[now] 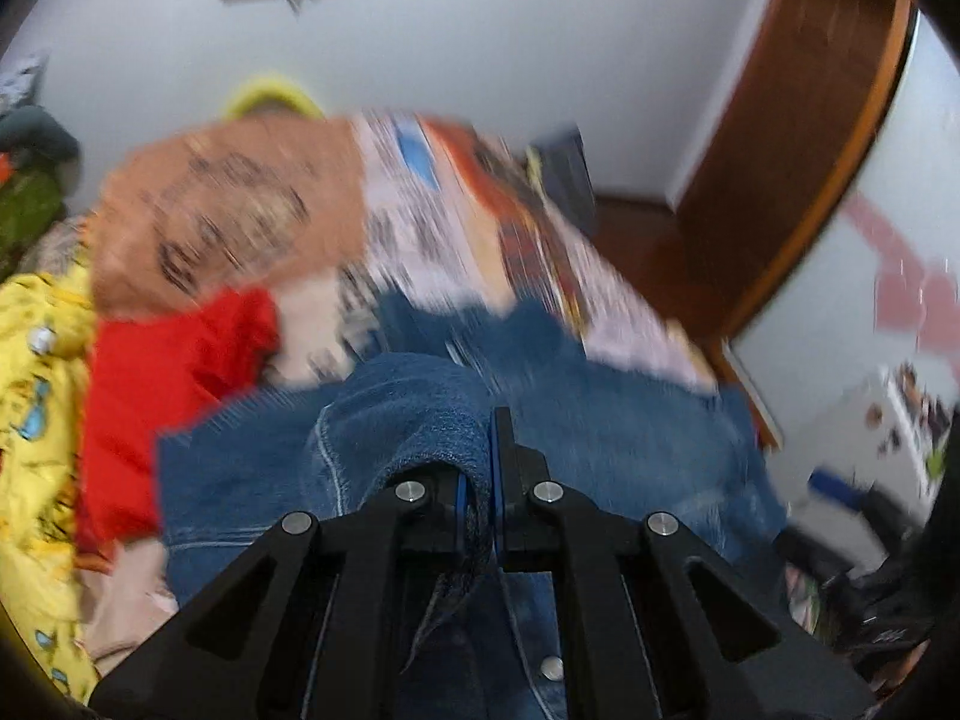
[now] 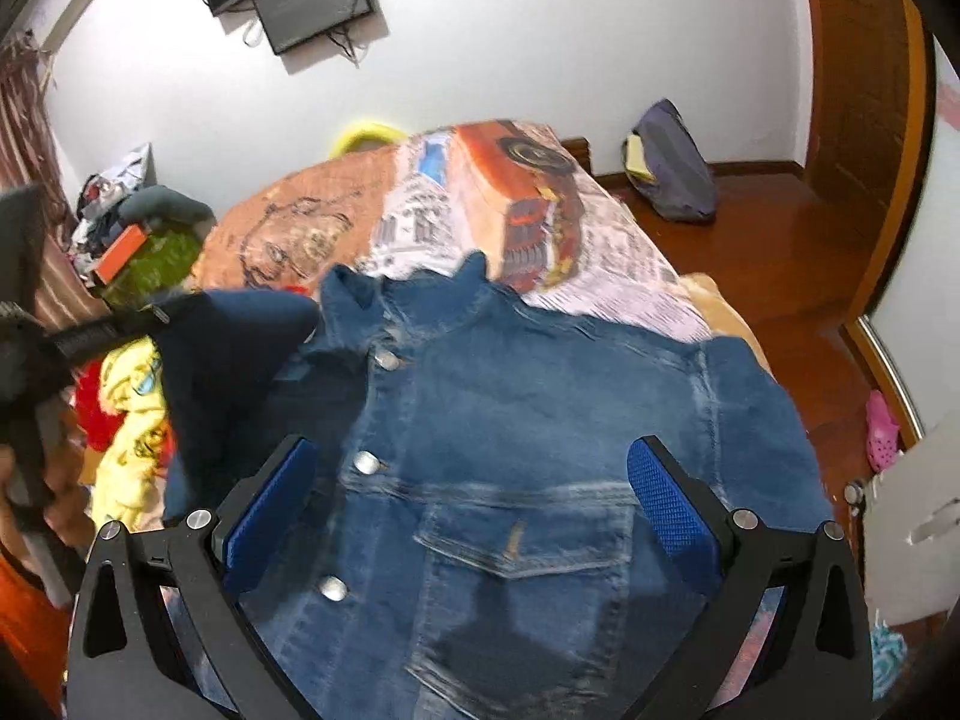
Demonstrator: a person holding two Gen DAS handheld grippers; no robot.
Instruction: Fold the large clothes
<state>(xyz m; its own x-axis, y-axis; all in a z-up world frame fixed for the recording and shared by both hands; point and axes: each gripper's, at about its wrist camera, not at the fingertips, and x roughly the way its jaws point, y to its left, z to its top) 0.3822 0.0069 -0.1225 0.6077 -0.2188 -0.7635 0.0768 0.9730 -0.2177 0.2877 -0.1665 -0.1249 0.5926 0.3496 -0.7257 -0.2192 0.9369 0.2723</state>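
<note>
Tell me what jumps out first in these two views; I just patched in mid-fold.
The blue denim jacket dominates, spread front-up on the bed with its buttons and chest pocket showing. The left gripper is shut on a bunched fold of it, while the right gripper hovers open above the chest. Behind lies the bedspread with its orange truck print, and a yellow garment at the left.

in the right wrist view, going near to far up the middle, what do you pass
right claw, open over the jacket → chest pocket of the denim jacket → jacket collar → printed bedspread with the orange truck → white wall
</note>
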